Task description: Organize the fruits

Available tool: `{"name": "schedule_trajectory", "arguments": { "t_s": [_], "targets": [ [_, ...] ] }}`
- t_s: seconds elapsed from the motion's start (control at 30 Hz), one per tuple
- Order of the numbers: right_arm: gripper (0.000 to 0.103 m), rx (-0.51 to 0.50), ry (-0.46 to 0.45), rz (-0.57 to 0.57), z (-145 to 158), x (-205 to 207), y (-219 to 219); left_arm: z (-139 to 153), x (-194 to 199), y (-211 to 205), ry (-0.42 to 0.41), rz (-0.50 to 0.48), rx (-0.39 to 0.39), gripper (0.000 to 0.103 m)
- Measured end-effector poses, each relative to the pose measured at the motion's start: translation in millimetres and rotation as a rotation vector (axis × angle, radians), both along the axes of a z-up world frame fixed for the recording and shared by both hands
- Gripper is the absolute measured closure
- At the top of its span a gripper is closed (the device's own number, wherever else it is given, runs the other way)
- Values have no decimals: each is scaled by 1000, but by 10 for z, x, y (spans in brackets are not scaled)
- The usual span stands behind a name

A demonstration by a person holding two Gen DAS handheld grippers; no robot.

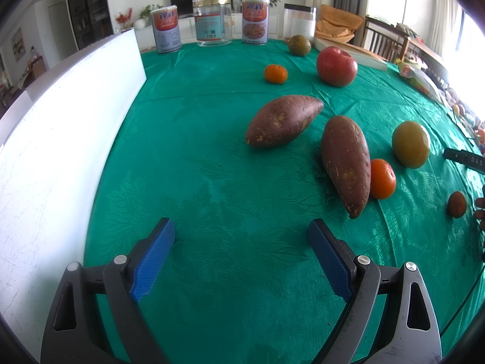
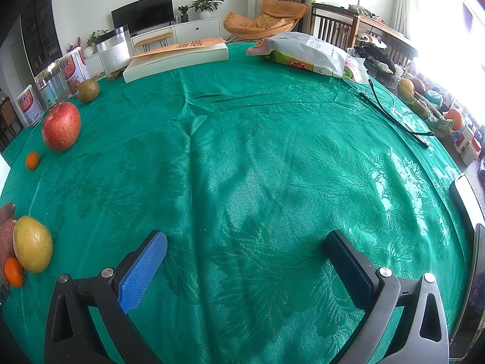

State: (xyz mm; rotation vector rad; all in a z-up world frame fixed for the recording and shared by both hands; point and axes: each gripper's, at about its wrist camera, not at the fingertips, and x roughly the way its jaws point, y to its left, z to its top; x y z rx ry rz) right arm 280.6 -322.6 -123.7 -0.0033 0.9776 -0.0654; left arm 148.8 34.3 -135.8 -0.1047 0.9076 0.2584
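On the green tablecloth [image 1: 212, 182] lie two sweet potatoes [image 1: 283, 120] [image 1: 347, 162], a red apple [image 1: 336, 66], two small oranges [image 1: 275, 73] [image 1: 382, 179], a yellow-green fruit [image 1: 411, 144], a dull green fruit [image 1: 299, 45] and a small dark red fruit [image 1: 457, 204]. My left gripper [image 1: 242, 236] is open and empty, above bare cloth short of the sweet potatoes. My right gripper [image 2: 245, 248] is open and empty over bare cloth; the apple [image 2: 61, 126], yellow-green fruit [image 2: 32, 244] and oranges [image 2: 32, 160] [image 2: 14, 271] lie at its left edge.
A white board [image 1: 60, 151] stands along the table's left side. Cans and clear jars [image 1: 212, 22] line the far edge. A book [image 2: 178, 57], a snack bag [image 2: 306, 53] and a black cord [image 2: 394, 115] lie at the far right. Two phones [image 2: 466, 200] sit at the right edge.
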Motion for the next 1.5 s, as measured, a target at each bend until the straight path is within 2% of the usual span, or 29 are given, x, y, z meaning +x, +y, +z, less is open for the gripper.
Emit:
{"name": "schedule_trajectory", "arguments": {
  "t_s": [0.27,0.4,0.5,0.6,0.67,0.73,0.83,0.9,0.97,1.03,1.17,1.33,1.5],
  "targets": [
    [0,5,-6,-23,9,-29,-45,-1,0,0,0,0,0,12],
    [0,79,-145,-107,256,-399,-167,0,0,1,0,0,0,12],
    [0,84,-231,-79,500,-663,-132,-1,0,0,0,0,-1,12],
    [0,138,-243,-73,666,-914,-121,-1,-3,15,-4,-1,-10,12],
    [0,223,-230,-71,723,-1134,-128,10,-22,34,-19,-22,-37,12],
    [0,301,-211,-53,727,-1390,-73,34,-59,50,-33,-79,-96,12],
    [0,348,-207,-17,725,-1749,68,79,-117,64,-40,-140,-187,12],
    [0,345,-305,-15,835,-1940,91,132,-118,32,-52,-169,-196,12],
    [0,338,-342,-28,879,-1981,86,209,-90,-25,-71,-194,-190,12],
    [0,349,-292,-28,805,-1900,117,274,-29,-99,-81,-229,-208,13],
    [0,369,-234,-53,720,-1810,63,300,184,-329,-30,-305,-181,15],
    [0,401,-224,-61,683,-1818,-17,348,531,-323,3,-258,-299,15],
    [0,403,-227,-32,688,-1811,8,319,786,-259,43,-194,-320,15]
  ]
}}
